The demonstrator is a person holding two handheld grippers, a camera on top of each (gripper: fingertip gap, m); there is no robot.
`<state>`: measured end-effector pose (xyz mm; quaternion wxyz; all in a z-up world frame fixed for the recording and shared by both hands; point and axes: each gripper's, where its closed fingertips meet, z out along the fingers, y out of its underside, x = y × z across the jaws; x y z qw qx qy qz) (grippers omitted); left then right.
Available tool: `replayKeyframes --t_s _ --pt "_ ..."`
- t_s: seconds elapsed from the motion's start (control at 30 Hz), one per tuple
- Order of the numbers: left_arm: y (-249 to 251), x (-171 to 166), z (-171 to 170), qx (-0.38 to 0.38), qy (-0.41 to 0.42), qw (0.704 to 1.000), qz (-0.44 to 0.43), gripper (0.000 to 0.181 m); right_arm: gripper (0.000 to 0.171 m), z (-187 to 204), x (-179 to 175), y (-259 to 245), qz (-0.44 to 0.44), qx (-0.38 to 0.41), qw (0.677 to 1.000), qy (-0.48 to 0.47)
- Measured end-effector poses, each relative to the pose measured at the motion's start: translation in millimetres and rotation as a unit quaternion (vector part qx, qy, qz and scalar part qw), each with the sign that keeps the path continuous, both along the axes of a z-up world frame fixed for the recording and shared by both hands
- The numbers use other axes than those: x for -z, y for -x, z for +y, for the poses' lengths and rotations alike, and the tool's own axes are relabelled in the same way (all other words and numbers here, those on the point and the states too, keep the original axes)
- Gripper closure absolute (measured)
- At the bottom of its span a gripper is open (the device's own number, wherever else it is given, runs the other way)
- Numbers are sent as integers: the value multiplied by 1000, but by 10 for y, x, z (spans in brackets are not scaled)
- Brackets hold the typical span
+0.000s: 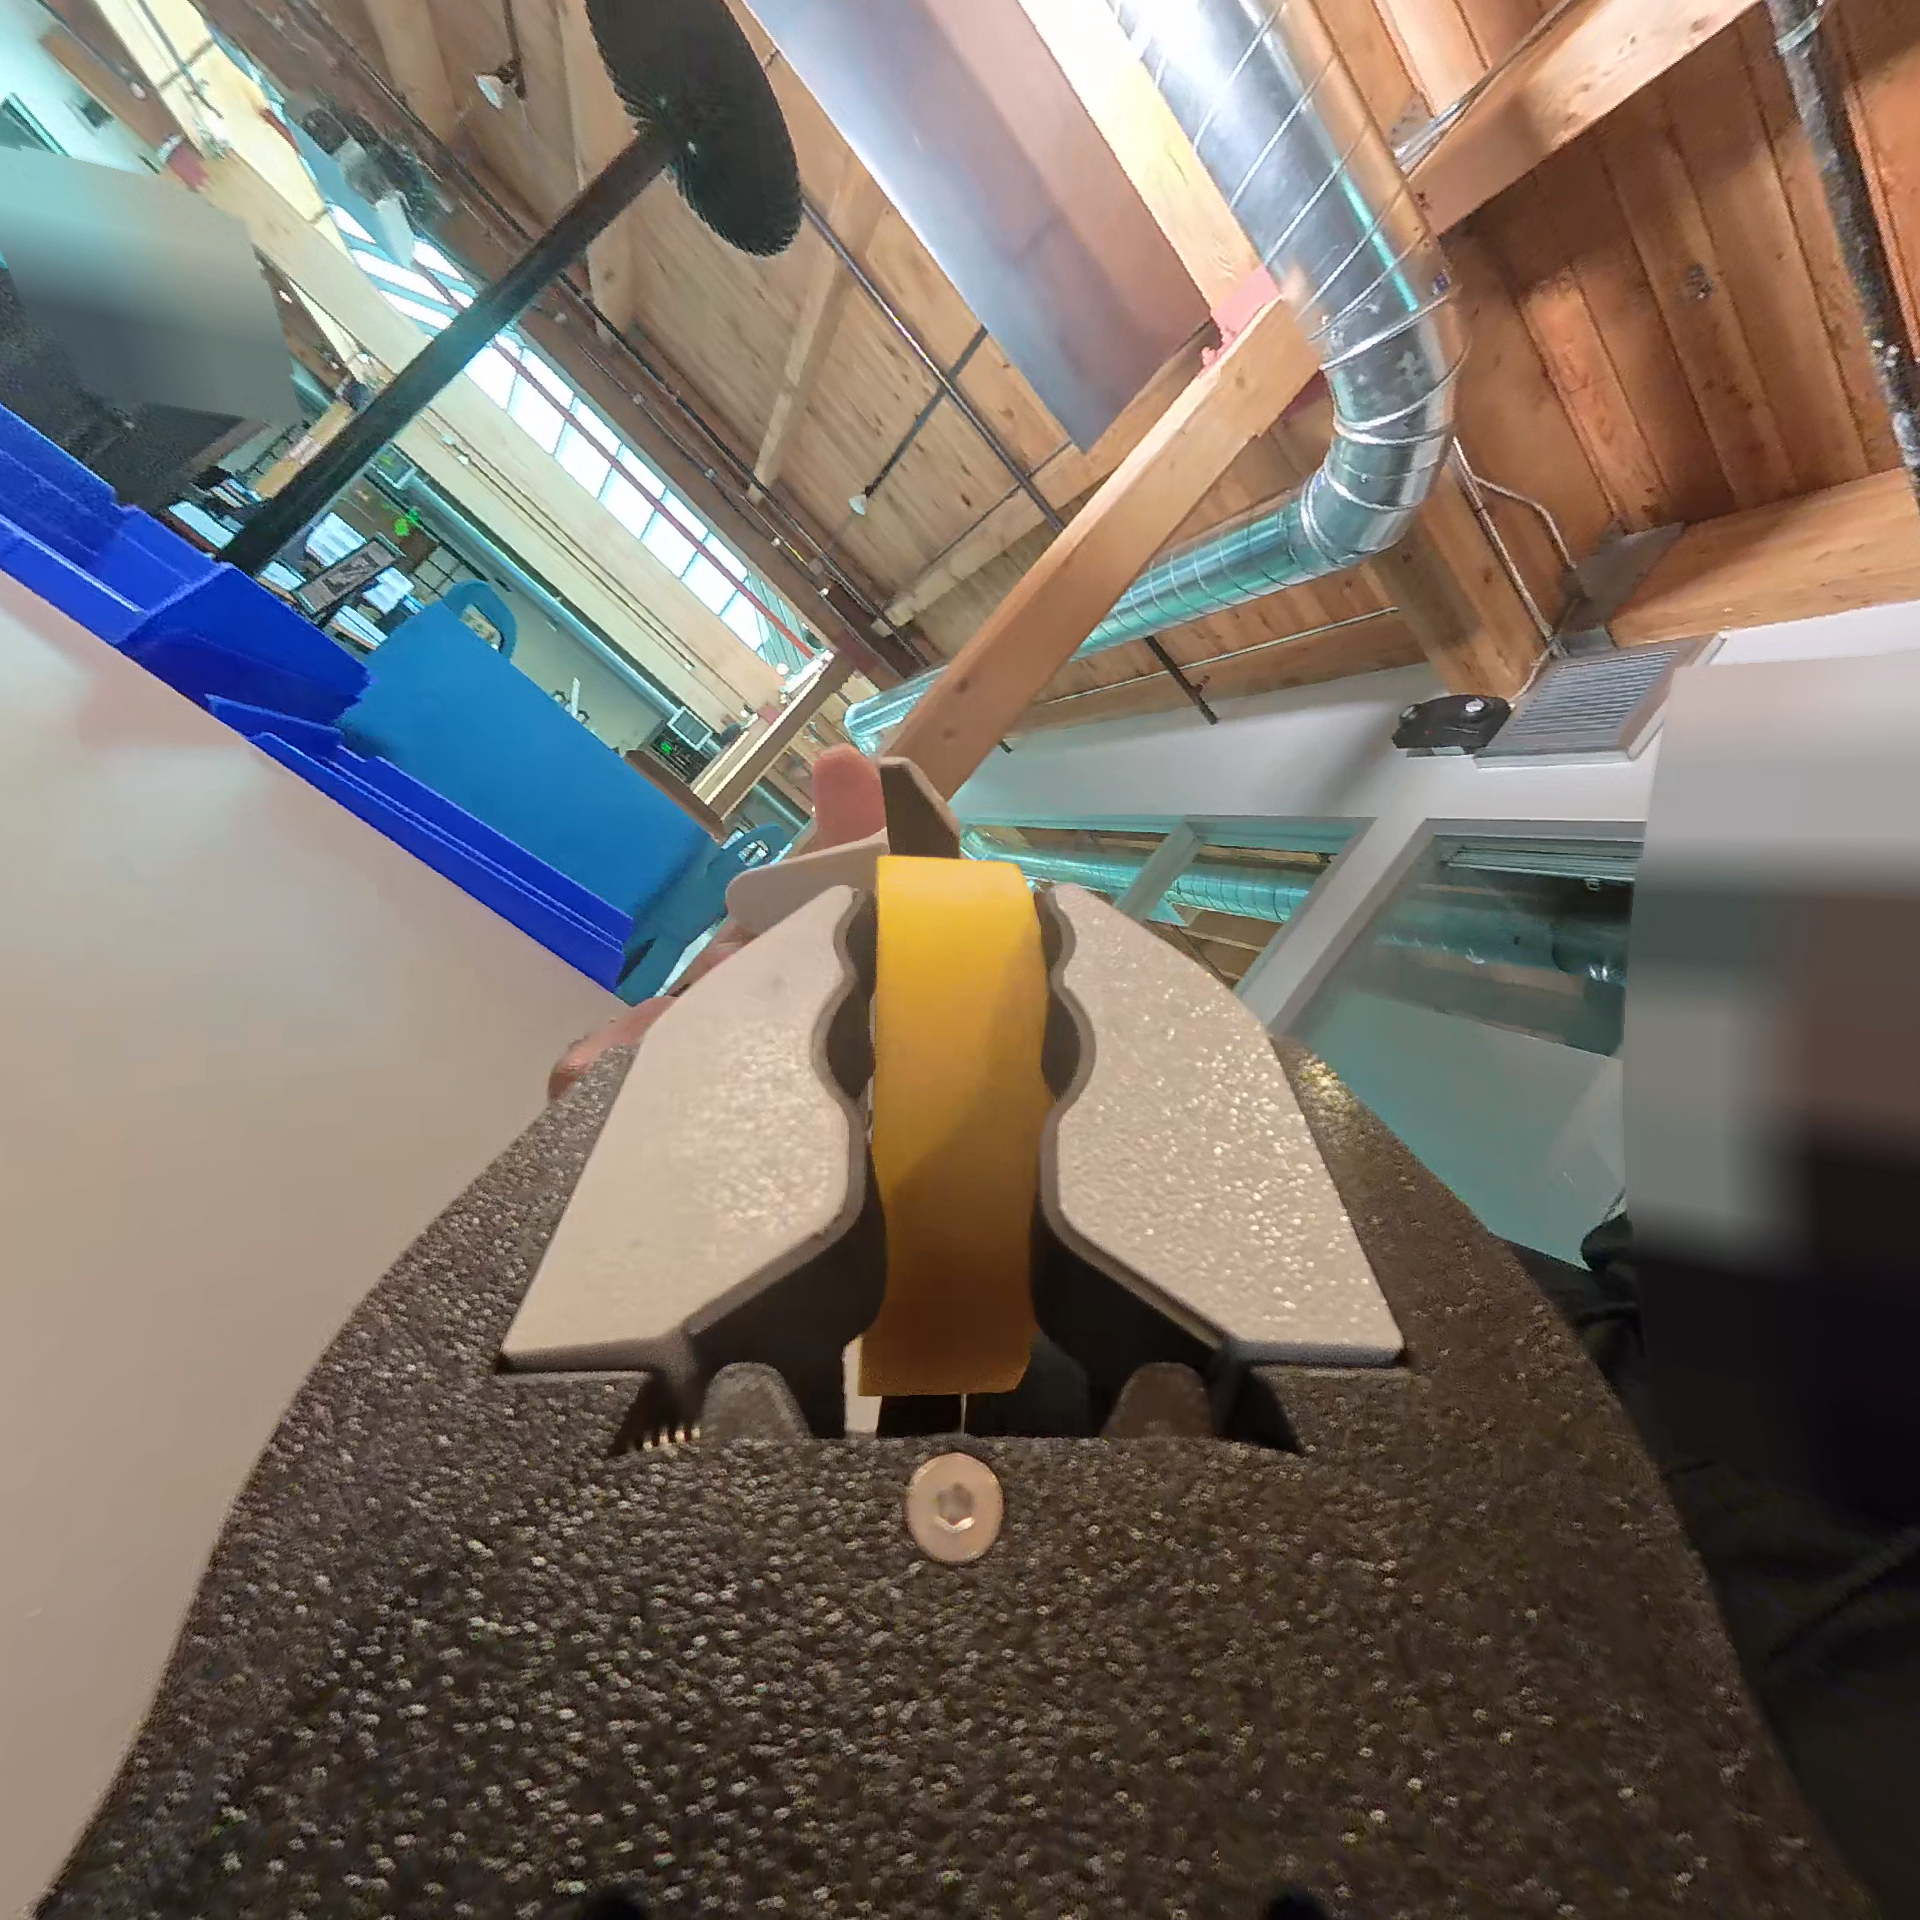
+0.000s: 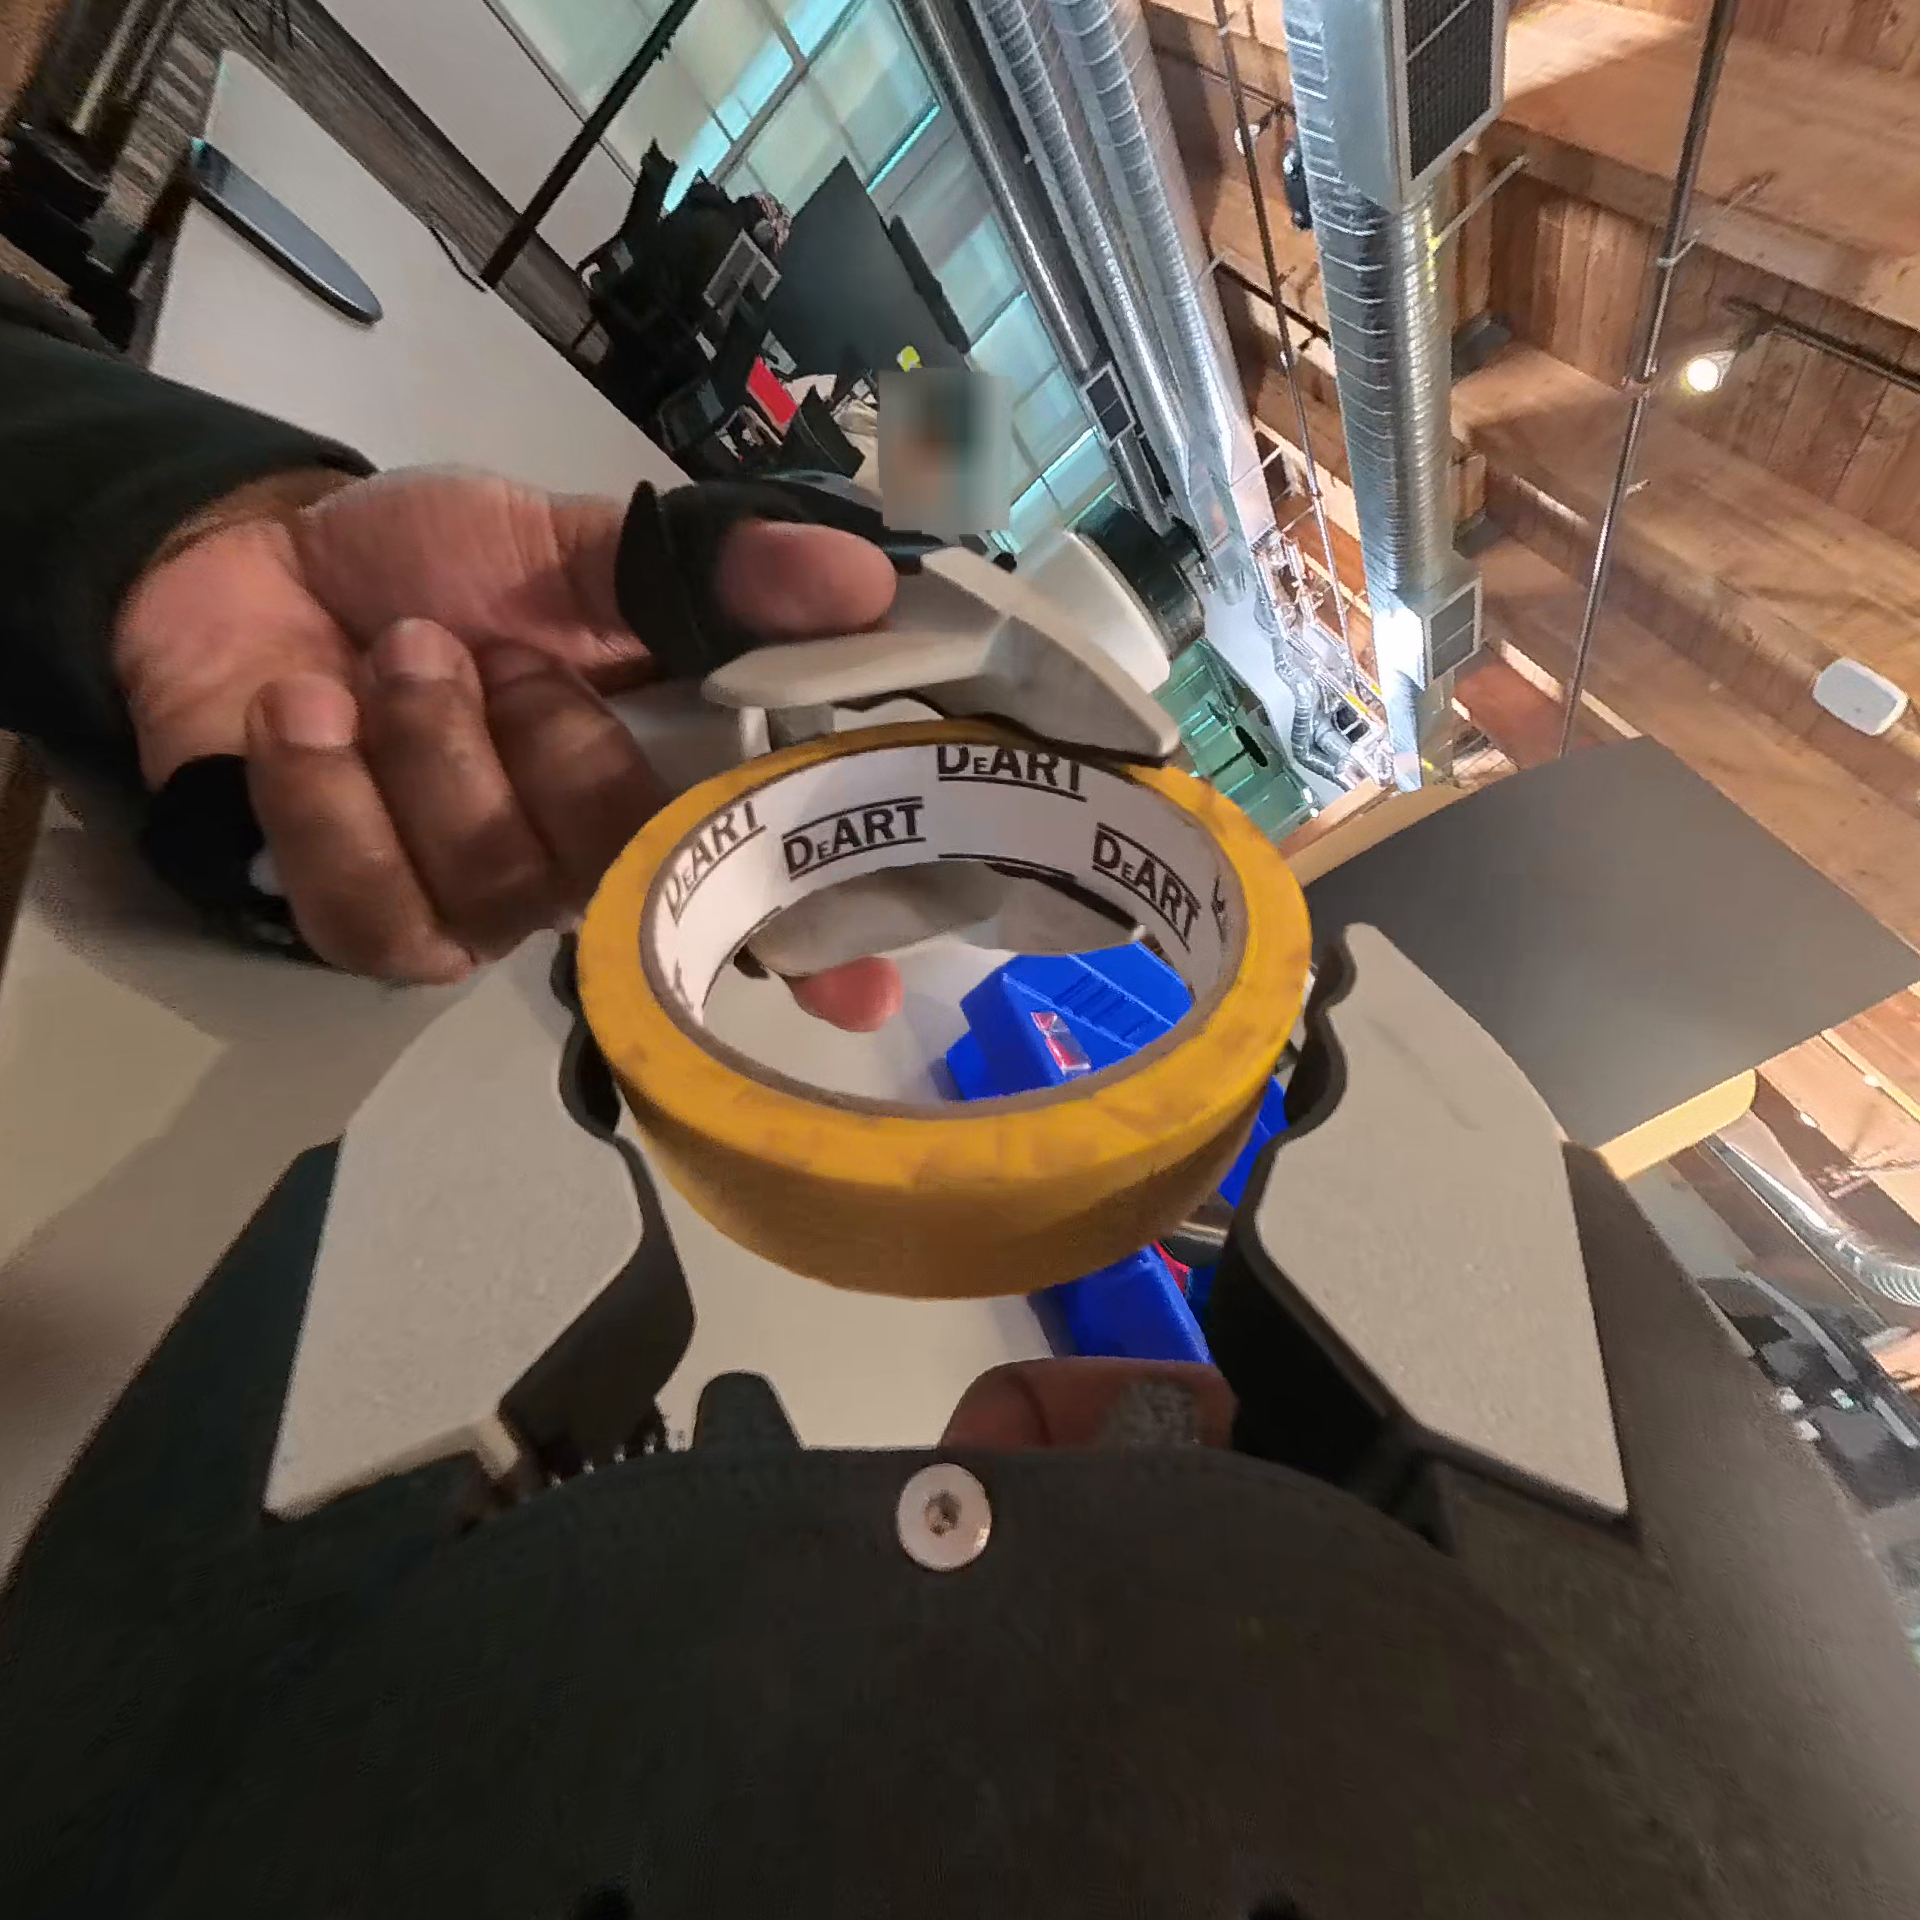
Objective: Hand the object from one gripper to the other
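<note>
A yellow tape roll (image 1: pixel 956 1091) with a white inner core is held in the air between both grippers. My left gripper (image 1: pixel 956 904) is shut across the roll's width, seen edge-on. In the right wrist view the tape roll (image 2: pixel 935 1174) lies flat between the wide-spread fingers of my right gripper (image 2: pixel 951 956), which touch its left and right sides. The left gripper (image 2: pixel 894 800) pinches the roll's far rim, with one finger on top (image 2: pixel 935 665) and one under it, seen through the hole. A fingertip of the right gripper (image 1: pixel 914 821) shows just beyond the roll.
A white table (image 1: pixel 208 1039) lies below, with blue bins (image 1: pixel 260 644) at its edge; one blue bin (image 2: pixel 1081 1029) shows under the roll. A bare hand (image 2: pixel 416 727) with a dark sleeve holds the left gripper. A black fan on a pole (image 1: pixel 686 114) and a black panel (image 2: pixel 1610 904) stand nearby.
</note>
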<state>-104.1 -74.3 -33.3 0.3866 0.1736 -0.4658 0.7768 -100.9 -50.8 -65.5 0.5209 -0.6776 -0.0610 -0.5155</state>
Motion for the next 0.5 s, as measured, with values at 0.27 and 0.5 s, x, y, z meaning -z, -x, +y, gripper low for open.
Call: replayKeyframes --t_s 0.27,0.5 --pt "146 -8 -25 46 -9 999 -13 151 36 90 -7 94 -14 -15 1000 1" --pt "146 -11 -12 52 -12 999 -13 151 36 94 -8 90 -24 5 1000 15"
